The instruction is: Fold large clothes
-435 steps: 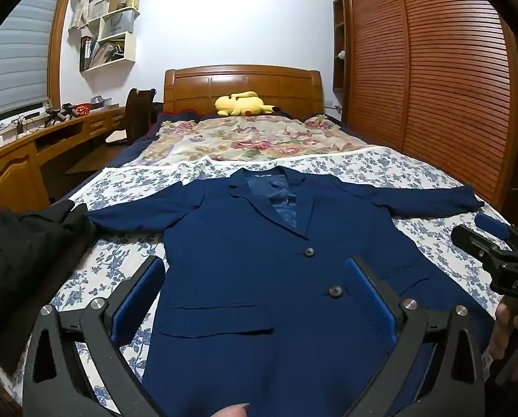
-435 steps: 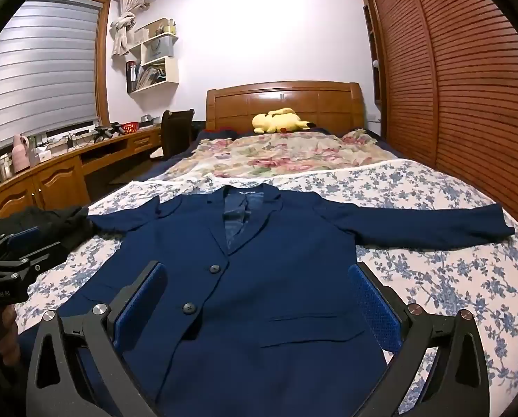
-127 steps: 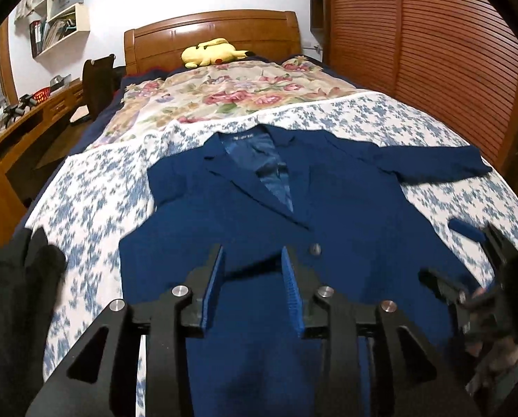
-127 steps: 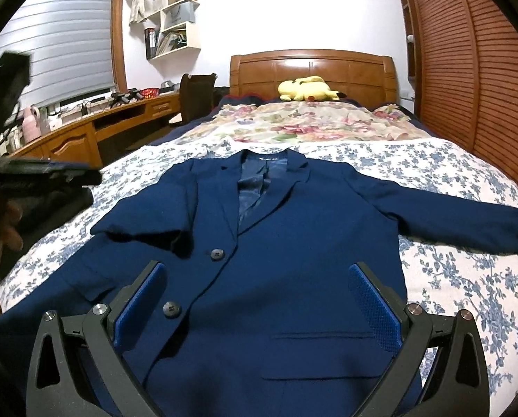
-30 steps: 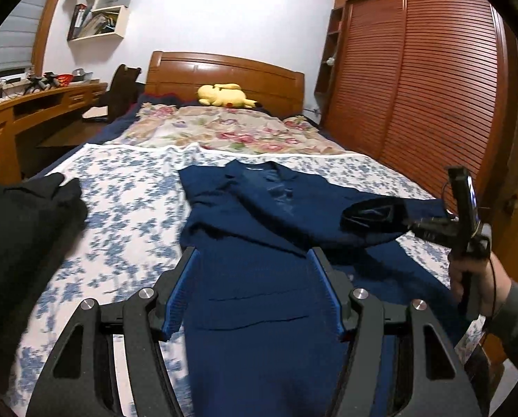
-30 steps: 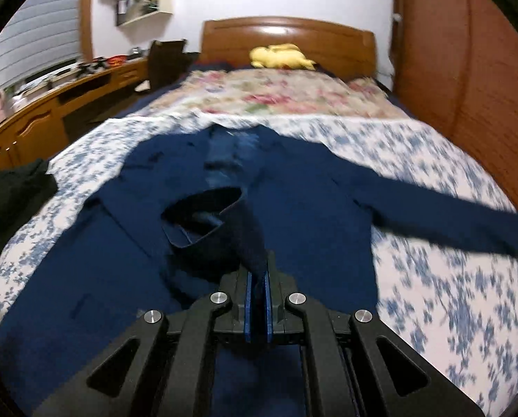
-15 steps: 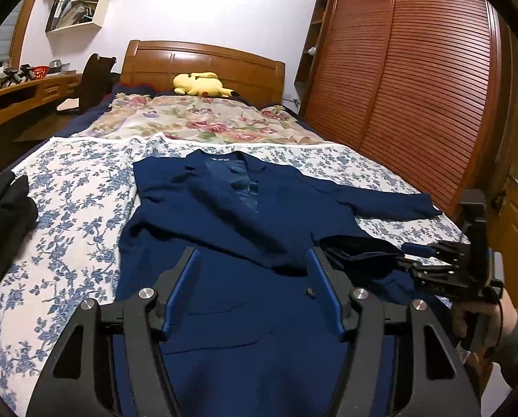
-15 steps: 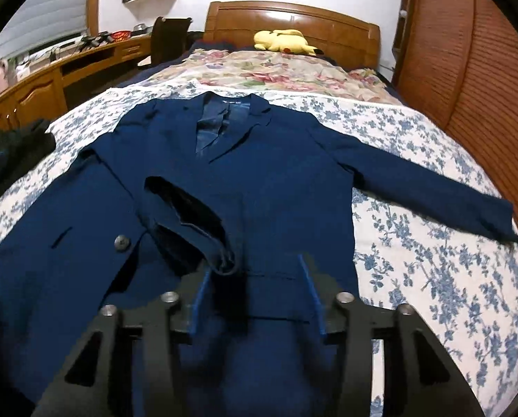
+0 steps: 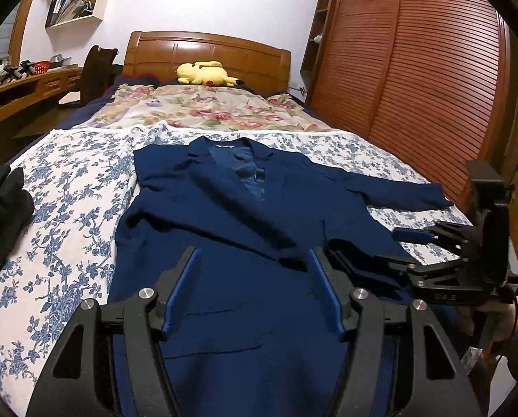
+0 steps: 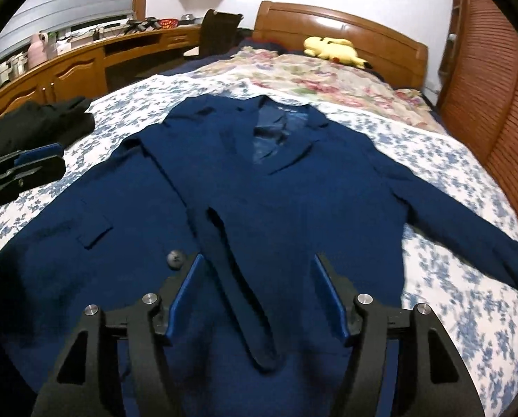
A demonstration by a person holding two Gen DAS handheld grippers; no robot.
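Observation:
A navy blazer lies face up on the bed's blue-flowered sheet. One sleeve is folded slantwise across its front, cuff end nearest the camera. The other sleeve stretches out flat to the right. My right gripper hovers over the folded sleeve. Its jaws are opening, and the sleeve lies loose between them, clear of the pads. In the left wrist view that gripper shows at the right, held by a hand. My left gripper stands open above the blazer's lower front, holding nothing.
A black garment is heaped on the bed's left edge. A flowered quilt and a yellow plush toy lie near the wooden headboard. Louvred wardrobe doors stand close on the right, a desk on the left.
The right gripper, shut on the sleeve cuff a second ago, has opened and let it drop across the blazer's front. The left gripper has swung round to face the blazer.

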